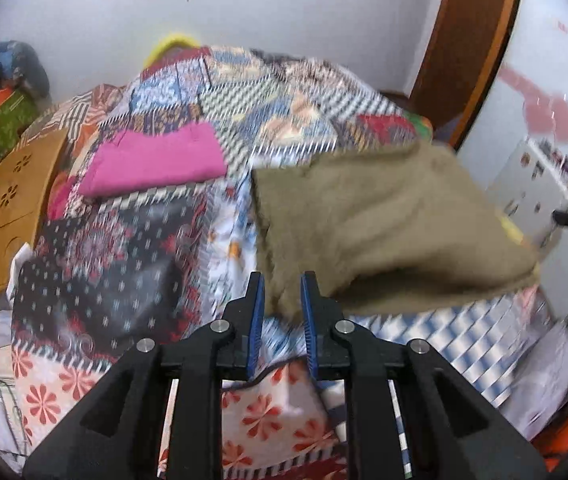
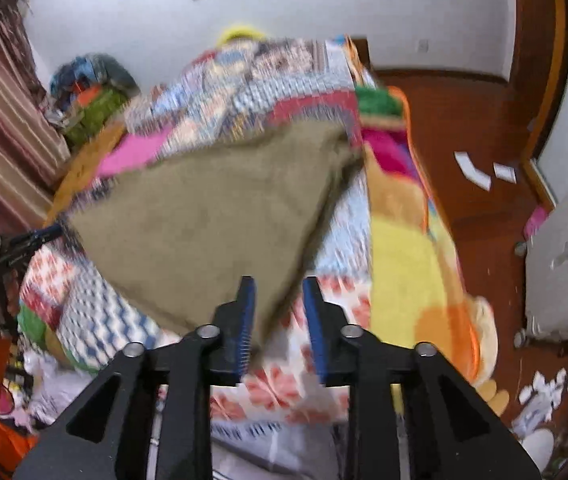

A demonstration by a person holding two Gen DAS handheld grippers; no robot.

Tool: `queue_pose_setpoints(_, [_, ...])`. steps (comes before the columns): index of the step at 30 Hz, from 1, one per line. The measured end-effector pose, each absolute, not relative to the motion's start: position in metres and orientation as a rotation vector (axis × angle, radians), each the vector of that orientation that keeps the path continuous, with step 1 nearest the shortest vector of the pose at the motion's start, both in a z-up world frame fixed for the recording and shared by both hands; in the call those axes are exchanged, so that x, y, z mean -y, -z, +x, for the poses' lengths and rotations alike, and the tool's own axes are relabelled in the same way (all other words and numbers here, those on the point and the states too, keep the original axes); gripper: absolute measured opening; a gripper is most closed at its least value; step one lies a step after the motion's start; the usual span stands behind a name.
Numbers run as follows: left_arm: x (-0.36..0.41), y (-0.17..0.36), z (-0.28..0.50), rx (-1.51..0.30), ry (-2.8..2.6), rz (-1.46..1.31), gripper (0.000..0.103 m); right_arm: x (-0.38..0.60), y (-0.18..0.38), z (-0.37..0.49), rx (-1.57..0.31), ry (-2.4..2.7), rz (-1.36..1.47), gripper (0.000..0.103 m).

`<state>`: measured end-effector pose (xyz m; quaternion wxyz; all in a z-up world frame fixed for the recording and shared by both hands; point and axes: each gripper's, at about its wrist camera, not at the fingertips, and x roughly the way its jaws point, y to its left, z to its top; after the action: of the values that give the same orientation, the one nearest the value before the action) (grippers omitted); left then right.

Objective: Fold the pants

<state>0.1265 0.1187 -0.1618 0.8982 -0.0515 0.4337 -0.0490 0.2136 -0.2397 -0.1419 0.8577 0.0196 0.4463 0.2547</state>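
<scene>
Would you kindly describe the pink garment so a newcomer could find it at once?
Start at the bed with the patchwork quilt. On its far left part, beside a wooden board, lies the folded pink garment. It is plain pink, unlike the patterned quilt and the olive pants.

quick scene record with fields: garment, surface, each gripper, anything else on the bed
garment: olive pants, near edge raised off the bedding
surface: patchwork quilt on a bed
left gripper: closed on a corner of the pants
right gripper: jaws apart, cloth against one pad only
other: folded pink cloth lying on the quilt, apart from the pants
image quality: motion blur in both views
</scene>
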Motion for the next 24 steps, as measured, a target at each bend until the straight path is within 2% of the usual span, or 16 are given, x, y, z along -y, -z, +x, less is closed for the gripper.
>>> queue_pose_setpoints(2, [-0.11, 0.148, 0.139, -0.884, 0.111, -0.119, 0.017, 0.217, 0.132, 0.216, -0.888, -0.573, 0.023, 0.03])
queue_pose_setpoints(5, [-0.085, 0.14, 0.158, -0.882, 0.147, -0.123, 0.017, 0.186, 0.132, 0.222, -0.867, -0.647, 0.02, 0.039])
queue_pose_setpoints(12, [-0.045, 0.184, 0.173, -0.984, 0.228, -0.143, 0.017, 0.12, 0.191, 0.223, -1.02, -0.77, -0.07, 0.039])
queue_pose_setpoints(16, [-0.049, 0.209, 0.162, -1.038, 0.245, -0.134, 0.017, 0.128, 0.226, 0.215, -1.105, -0.756, -0.102, 0.039])
queue_pose_setpoints(24, [-0.075, 0.218, 0.141, -1.059, 0.244, -0.147, 0.017, 0.185, 0.237, 0.21, -1.142, -0.661, -0.048, 0.04])
